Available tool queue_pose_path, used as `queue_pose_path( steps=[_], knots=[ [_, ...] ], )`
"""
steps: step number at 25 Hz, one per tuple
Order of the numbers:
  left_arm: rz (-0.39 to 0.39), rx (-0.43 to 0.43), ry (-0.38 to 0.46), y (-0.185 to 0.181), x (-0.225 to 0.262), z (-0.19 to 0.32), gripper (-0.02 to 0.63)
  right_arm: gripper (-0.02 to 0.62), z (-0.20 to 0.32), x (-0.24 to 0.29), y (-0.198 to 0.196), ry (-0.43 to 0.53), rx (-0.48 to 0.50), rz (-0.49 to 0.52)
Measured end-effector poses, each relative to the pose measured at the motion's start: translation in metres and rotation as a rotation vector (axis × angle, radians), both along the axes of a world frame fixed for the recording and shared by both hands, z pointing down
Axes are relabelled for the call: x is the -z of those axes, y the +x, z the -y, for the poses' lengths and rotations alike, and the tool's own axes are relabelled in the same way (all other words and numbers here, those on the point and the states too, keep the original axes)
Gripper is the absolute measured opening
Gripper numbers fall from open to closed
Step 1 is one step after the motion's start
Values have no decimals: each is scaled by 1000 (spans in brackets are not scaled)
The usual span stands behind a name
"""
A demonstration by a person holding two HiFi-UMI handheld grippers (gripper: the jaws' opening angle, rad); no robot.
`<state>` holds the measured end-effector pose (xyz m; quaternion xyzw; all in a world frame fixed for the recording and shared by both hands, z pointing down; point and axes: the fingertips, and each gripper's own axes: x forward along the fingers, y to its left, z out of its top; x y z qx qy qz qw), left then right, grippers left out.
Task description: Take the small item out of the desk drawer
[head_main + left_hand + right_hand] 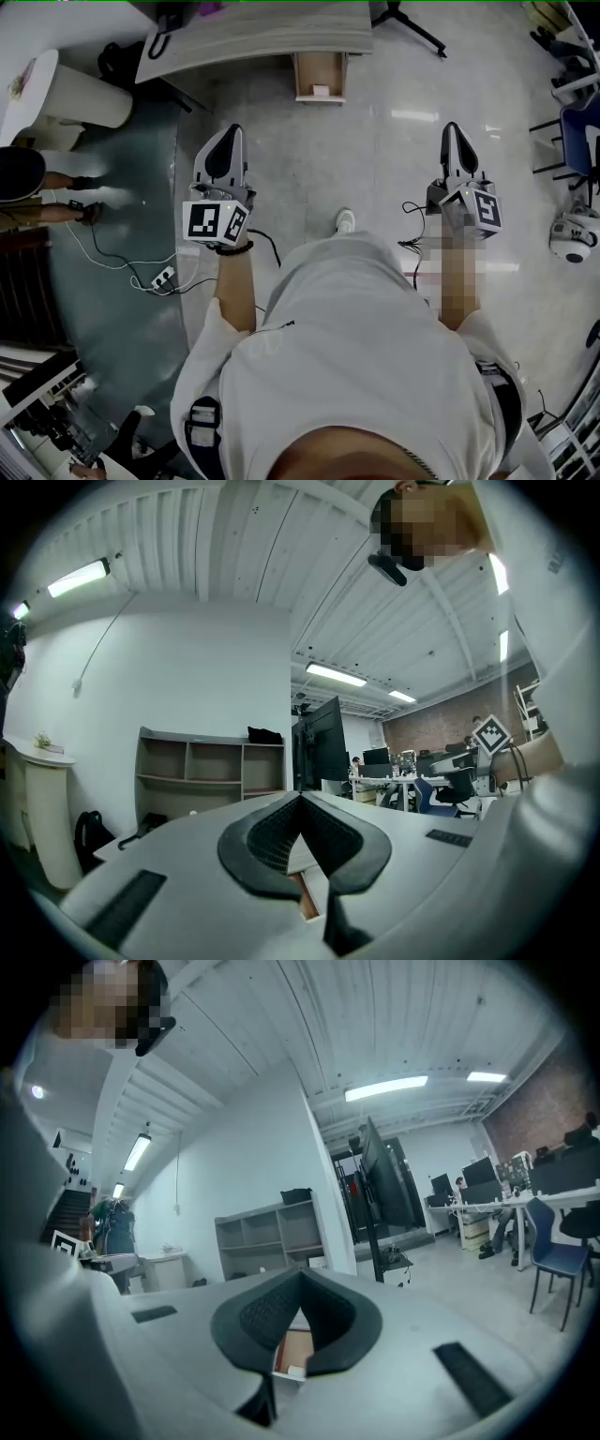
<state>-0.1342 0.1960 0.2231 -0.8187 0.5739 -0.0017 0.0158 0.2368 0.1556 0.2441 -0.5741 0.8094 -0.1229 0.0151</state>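
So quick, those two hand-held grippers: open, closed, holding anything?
Left hand-held gripper: closed, holding nothing.
Right hand-held gripper: closed, holding nothing.

Open floor (319, 159) lies before the drawer (320, 67), which juts from the counter (253, 42). Tripod legs (412, 28) stand right of the drawer, cables (112, 258) well left.

— What do the surfaces look like?
— On my left gripper (302, 799) the pads (270, 838) are dark, matt, finely ribbed rubber; the shell (187, 847) is smooth grey plastic.
— And ahead?
— Glossy polished floor (394, 159), a desk (253, 37) top with pale wood grain, a drawer (299, 77) of plain light wood. My shirt (356, 356) is soft white cloth.
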Motion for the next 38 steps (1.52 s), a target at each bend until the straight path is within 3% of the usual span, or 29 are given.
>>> queue_pose_path(
  steps=[12, 23, 38],
  knots=[
    [-13, 11, -26, 25, -19, 33, -2, -2, 37, -24, 19, -43, 32, -19],
    [-48, -11, -32, 9, -34, 93, -2, -2, 85, -35, -9, -68, 40, -53],
    [-72, -90, -150, -3, -106, 239, -2, -2, 205, -89, -117, -163, 169, -86]
  ],
)
